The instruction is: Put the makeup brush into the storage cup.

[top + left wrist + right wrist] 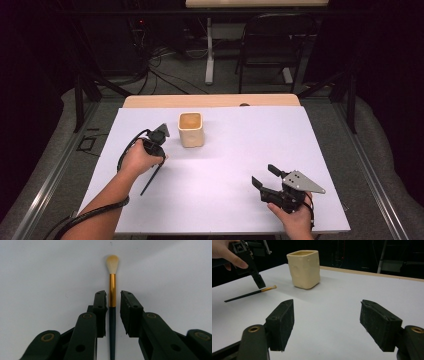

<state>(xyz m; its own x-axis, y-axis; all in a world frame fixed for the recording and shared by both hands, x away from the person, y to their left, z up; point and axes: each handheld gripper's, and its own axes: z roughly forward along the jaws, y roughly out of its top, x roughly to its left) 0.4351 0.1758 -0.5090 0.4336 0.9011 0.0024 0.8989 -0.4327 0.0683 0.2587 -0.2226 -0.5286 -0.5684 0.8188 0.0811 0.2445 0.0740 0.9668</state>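
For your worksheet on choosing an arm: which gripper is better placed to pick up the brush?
Left. The left gripper hangs over the brush, open jaws either side of its handle. The right gripper sits open, far off, nearer the table's right edge.

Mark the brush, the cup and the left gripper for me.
brush (112, 290): left gripper view, on the gold band below the bristles.
cup (305, 271): right gripper view, on its cream front wall.
left gripper (113, 307): left gripper view, midway between its fingertips.

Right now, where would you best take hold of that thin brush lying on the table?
Probably from straight above, at the brush where its dark handle meets the gold band. It lies flat, and the left gripper already straddles it there, jaws open on either side.
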